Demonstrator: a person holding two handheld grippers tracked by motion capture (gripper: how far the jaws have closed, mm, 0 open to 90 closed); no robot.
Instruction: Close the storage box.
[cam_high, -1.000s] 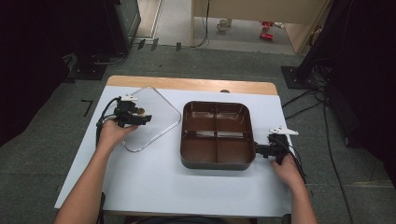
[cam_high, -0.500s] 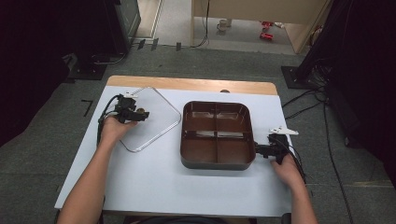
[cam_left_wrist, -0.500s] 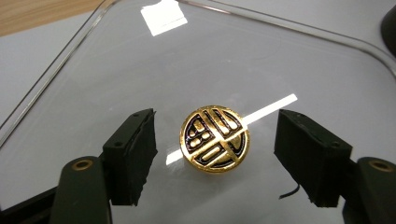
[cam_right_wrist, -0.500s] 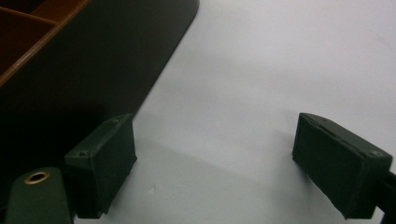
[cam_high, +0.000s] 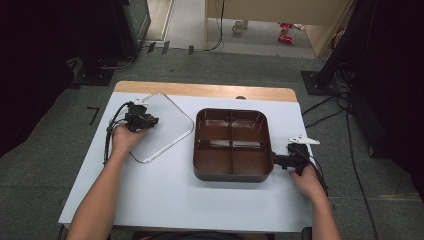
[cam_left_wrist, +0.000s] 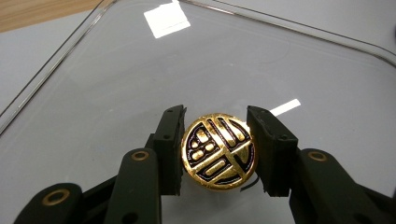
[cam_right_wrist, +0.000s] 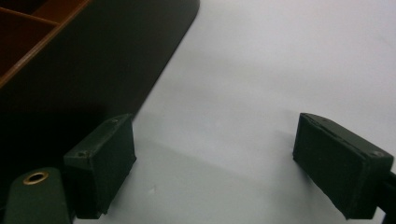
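Observation:
A clear square lid (cam_high: 162, 131) lies flat on the white table, left of a brown four-compartment tray (cam_high: 232, 175). My left gripper (cam_high: 144, 120) rests over the lid's left part. In the left gripper view (cam_left_wrist: 216, 133) its jaws have just been closing and both pads now press on the lid's round gold knob (cam_left_wrist: 218, 151), which stands on the clear lid (cam_left_wrist: 116, 70). My right gripper (cam_high: 280, 161) sits at the tray's near right corner. In the right gripper view (cam_right_wrist: 212, 154) its jaws stand wide open over bare table, beside the tray's dark outer wall (cam_right_wrist: 93, 60).
The white tabletop (cam_high: 165, 195) has free room in front of the tray and lid. A wooden strip (cam_high: 200, 90) runs along its far edge. Cables (cam_high: 325, 112) trail over the floor at the right. Dark stands flank the table.
The left hand has shifted only slightly over the lid. The right hand, the tray and the lid lie where they were.

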